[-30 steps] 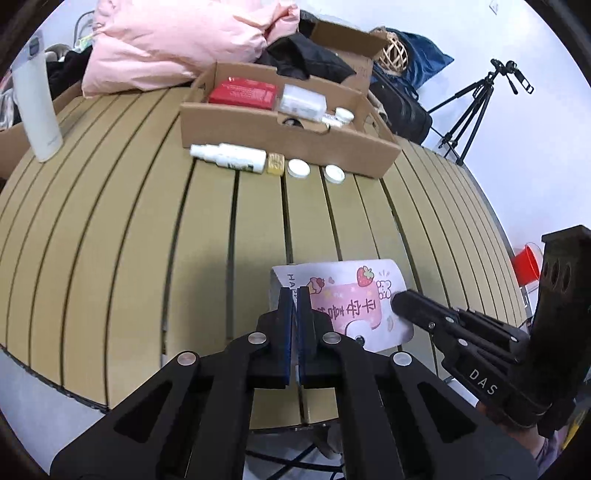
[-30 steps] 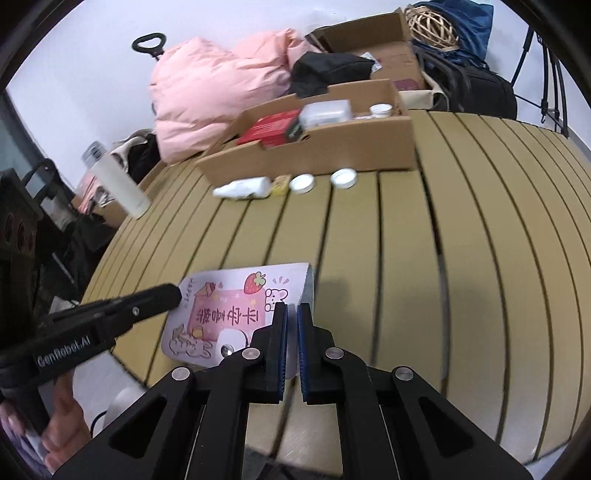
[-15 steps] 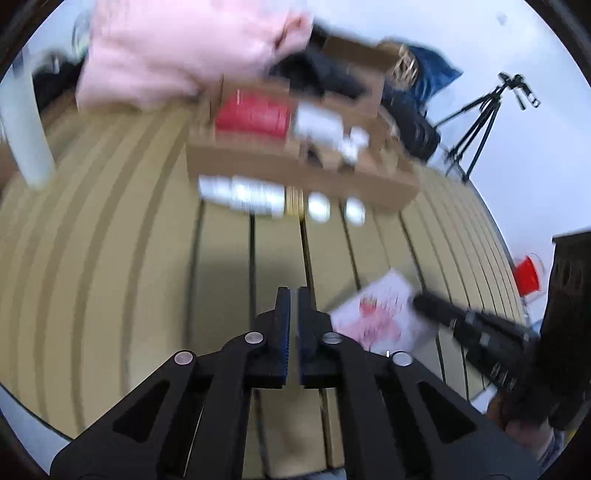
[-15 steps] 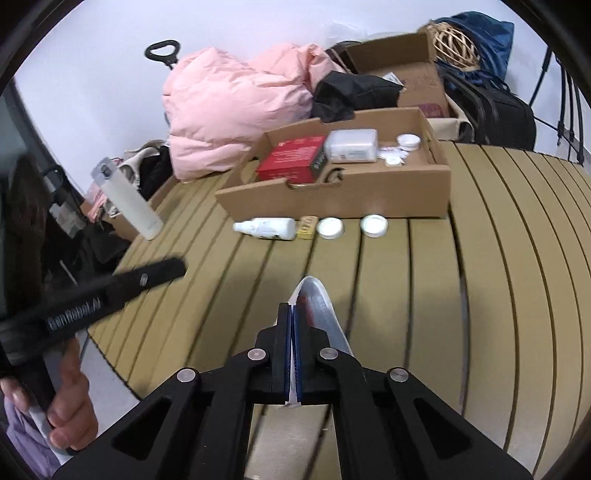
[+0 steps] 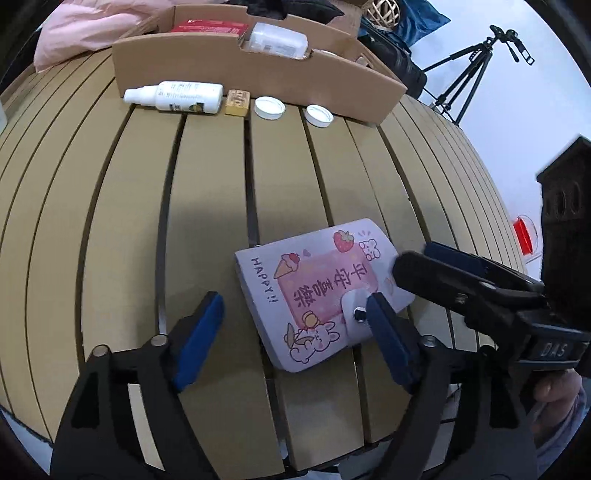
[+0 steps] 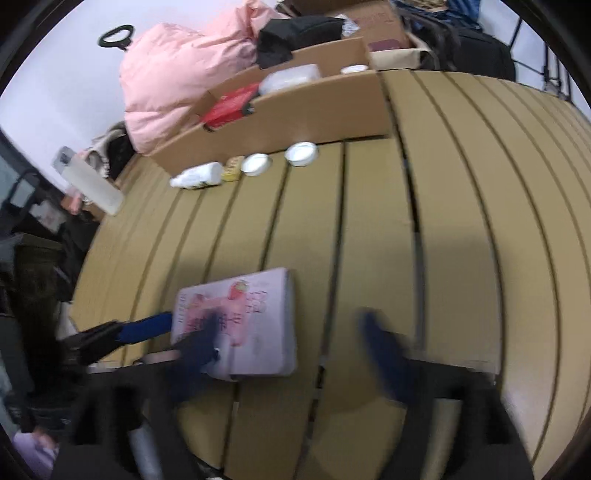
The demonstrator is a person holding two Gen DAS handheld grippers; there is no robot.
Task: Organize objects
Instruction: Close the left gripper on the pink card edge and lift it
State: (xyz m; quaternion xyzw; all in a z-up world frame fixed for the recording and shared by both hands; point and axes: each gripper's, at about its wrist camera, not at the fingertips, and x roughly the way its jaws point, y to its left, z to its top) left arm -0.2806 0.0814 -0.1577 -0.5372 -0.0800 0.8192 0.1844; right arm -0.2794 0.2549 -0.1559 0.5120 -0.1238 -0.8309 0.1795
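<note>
A lilac booklet point(image 5: 317, 291) with a pink label, a strawberry, bunnies and "HAPPY!!" lies flat on the slatted table point(image 5: 207, 206) near its front edge. My left gripper point(image 5: 295, 328) hovers just over it, jaws opening. Its right finger point(image 5: 388, 339) covers the booklet's snap tab, and no pad presses on the booklet. In the blurred right wrist view, my right gripper point(image 6: 291, 350) is also opening. Its left finger point(image 6: 199, 347) is over the booklet point(image 6: 255, 317), not gripping. The right gripper point(image 5: 413, 264) reaches in at the booklet's right end.
A cardboard tray point(image 5: 258, 74) at the back holds a red box point(image 5: 208, 27) and a clear case point(image 5: 277, 40). In front of it lie a white spray bottle point(image 5: 177, 96), a yellow block point(image 5: 238, 101) and two white lids point(image 5: 269, 108). A tall white bottle point(image 6: 92, 181) stands far left.
Both grippers were shut on the booklet, and the right one then held it on edge. Now the booklet lies flat, both grippers have opened, and both have come lower over the table.
</note>
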